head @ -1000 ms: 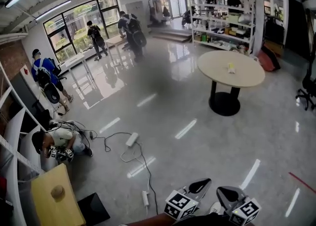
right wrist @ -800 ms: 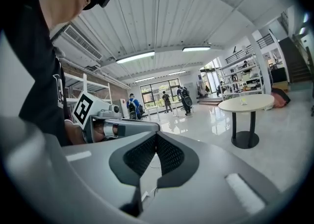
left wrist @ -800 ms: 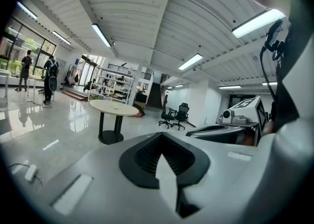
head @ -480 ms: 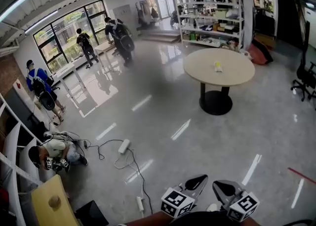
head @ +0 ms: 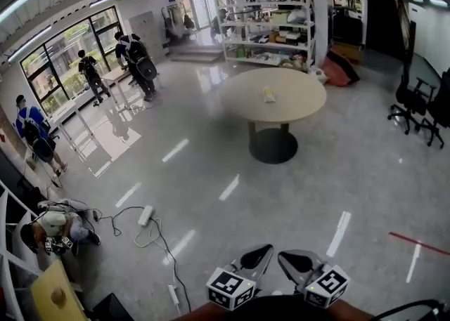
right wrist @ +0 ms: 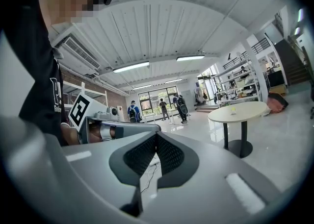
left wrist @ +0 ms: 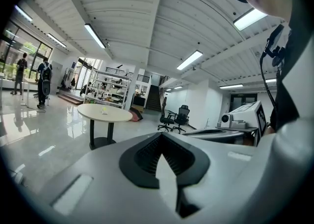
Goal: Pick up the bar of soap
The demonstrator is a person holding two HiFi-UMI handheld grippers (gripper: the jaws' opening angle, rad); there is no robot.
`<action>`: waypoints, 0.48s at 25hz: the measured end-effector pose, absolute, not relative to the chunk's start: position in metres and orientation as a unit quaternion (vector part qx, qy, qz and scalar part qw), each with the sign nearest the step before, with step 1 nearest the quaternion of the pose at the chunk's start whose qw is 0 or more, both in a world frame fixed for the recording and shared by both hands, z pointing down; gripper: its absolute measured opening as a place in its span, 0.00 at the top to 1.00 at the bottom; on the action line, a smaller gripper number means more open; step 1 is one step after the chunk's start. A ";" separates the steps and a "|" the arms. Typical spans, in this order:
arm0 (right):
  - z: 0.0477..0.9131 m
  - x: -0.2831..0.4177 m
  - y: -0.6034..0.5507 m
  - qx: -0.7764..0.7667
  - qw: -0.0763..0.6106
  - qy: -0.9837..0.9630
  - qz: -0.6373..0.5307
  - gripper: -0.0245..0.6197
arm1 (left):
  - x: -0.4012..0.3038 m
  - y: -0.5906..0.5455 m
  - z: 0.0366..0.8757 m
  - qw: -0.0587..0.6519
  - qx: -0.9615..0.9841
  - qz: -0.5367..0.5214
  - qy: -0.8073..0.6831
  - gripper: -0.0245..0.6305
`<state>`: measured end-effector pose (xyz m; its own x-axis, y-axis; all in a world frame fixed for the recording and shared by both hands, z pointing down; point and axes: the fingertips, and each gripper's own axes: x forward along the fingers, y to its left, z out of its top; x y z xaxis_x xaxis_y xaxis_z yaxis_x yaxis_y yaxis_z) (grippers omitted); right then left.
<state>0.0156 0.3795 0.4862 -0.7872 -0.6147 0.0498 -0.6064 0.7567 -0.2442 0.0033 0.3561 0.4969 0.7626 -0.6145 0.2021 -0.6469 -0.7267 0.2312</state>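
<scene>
Head view shows the left tool (head: pixel 259 256) held low at the bottom edge, its jaws closed on nothing. Well ahead, a small yellowish block, judged to be the soap (head: pixel 268 94), is seen lying on the round desk (head: pixel 302 105). The right tool (head: pixel 294 262) is likewise closed and empty. The approach is judged to be the step in hand. The floor (head: pixel 211 193) must be crossed and one tool opened before any grasp.
</scene>
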 end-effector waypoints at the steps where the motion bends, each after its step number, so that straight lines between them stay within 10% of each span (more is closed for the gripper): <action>1: 0.489 0.021 0.378 -0.324 0.019 0.937 -0.128 0.95 | 0.011 0.356 0.497 0.144 0.928 0.060 -0.338 0.95; 12: 0.498 0.057 0.350 -0.317 0.025 0.933 -0.167 0.95 | 0.050 0.329 0.494 0.128 0.925 0.109 -0.342 0.95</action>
<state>0.0569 0.3496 0.4980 -0.7977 -0.6001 0.0603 -0.5836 0.7428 -0.3280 0.0498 0.3290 0.4935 0.7424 -0.6047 0.2884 -0.6603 -0.7332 0.1625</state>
